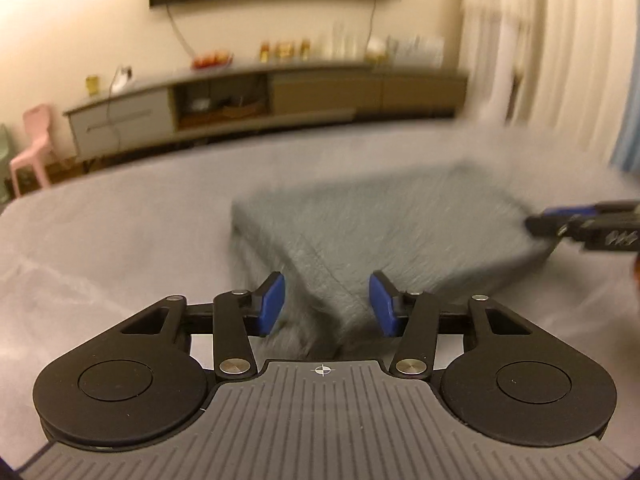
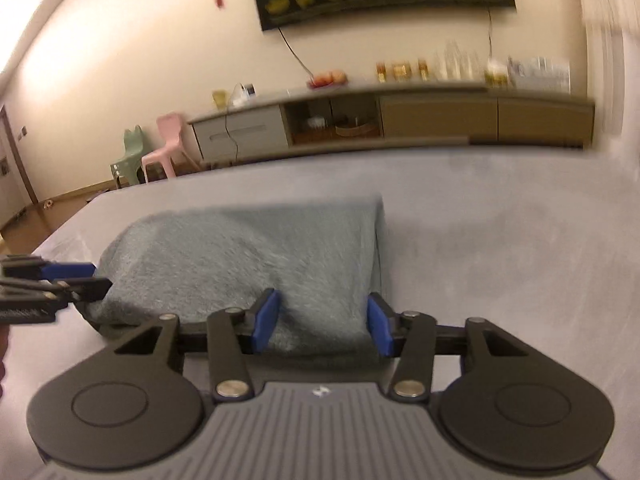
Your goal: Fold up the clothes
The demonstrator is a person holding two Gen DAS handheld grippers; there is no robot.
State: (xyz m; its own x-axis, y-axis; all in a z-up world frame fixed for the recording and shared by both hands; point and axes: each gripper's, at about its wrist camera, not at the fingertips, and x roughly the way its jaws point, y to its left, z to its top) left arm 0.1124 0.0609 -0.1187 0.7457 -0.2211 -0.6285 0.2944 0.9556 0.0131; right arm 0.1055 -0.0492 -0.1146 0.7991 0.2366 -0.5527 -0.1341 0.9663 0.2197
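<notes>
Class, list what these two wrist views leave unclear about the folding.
- Grey folded garment: type unreadable, motion blur, both views.
- Its near edge: hidden behind left gripper and right gripper.
- Right gripper in left view: cut by frame edge.
- Sideboard items: too blurred.

Home bedroom; bed (image 2: 500, 240), sideboard (image 2: 400, 120)

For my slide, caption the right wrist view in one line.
Open right gripper straddles the near edge of a folded grey garment on the bed; left gripper at its left corner.
</notes>
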